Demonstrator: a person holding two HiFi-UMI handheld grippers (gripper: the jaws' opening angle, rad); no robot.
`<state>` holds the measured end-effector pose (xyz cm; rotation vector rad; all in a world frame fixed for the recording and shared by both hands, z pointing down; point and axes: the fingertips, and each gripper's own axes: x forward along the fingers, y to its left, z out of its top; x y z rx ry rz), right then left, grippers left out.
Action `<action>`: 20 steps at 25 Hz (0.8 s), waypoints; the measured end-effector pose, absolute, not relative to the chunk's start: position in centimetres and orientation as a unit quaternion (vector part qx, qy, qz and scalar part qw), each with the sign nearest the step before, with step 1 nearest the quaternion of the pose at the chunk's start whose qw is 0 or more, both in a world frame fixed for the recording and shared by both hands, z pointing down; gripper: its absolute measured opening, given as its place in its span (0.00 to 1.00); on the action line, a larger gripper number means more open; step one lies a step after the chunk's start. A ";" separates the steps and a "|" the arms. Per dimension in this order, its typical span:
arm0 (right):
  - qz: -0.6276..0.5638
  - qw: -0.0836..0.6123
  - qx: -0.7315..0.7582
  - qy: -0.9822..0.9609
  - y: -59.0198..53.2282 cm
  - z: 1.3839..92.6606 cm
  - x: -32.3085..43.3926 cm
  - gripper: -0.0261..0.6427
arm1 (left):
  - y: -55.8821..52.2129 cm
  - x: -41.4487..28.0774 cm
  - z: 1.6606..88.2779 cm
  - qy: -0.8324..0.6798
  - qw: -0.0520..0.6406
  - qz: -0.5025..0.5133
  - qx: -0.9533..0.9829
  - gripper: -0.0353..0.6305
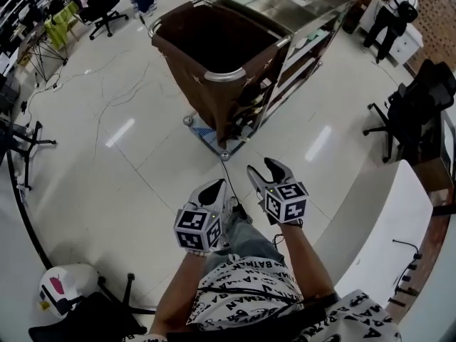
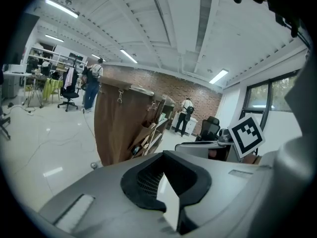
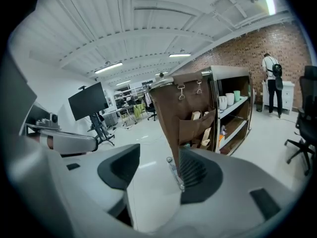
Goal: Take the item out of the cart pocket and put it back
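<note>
**Standing off from the cart, pocket not yet reached**

The steel housekeeping cart with open shelves (image 1: 317, 21) stands on the glossy white tiled floor (image 1: 142, 155). A deep brown fabric laundry bag (image 1: 189, 70) hangs at its near end. Both tools are held close to the person's body, side by side and well apart from the cart.

In the right gripper view, a brown fabric pocket (image 3: 198, 125) hangs on the cart's side just below the bag's clips. Pale flat packets (image 3: 196, 116) stick up out of it. That is where the task's item sits, inside the pocket and untouched by either tool. Which of the packets is meant I cannot tell from here.

The right gripper (image 1: 265, 169) has its two fingers spread wide, with only floor and the cart's corner showing between them. The left gripper (image 1: 216, 189) has its dark pads drawn together at the tips, and nothing is caught between them.

By my reading this is the very first step, closing in on the cart before anything is taken out. The spread fingers suggest the right gripper is the one readied for the pick.

The next move calls for carrying that tool across the open floor to the side of the cart. It should then be lined up with the pocket's mouth so the fingers straddle one packet's exposed top edge. The pocket is soft cloth and the packets stand close together, so care is needed not to pinch the fabric or a neighbouring packet.
</note>
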<state>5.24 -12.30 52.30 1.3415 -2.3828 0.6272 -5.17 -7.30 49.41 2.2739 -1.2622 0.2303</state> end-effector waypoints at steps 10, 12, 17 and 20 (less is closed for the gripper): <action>0.221 0.214 0.450 -0.838 -24.2 59.1 5.4 0.43 | -16.6 -3.2 54.9 -0.478 0.294 0.104 0.821 0.05; 0.222 0.221 0.445 -0.839 -25.9 60.4 5.4 0.43 | -18.2 -2.9 56.3 -0.482 0.300 0.110 0.816 0.05; 0.220 0.259 0.419 -0.842 -29.2 65.3 4.6 0.43 | -21.5 -2.2 60.3 -0.495 0.320 0.118 0.799 0.05; 0.203 0.286 0.403 -0.845 -30.7 68.1 4.4 0.42 | -23.1 -2.1 62.2 -0.501 0.324 0.112 0.795 0.05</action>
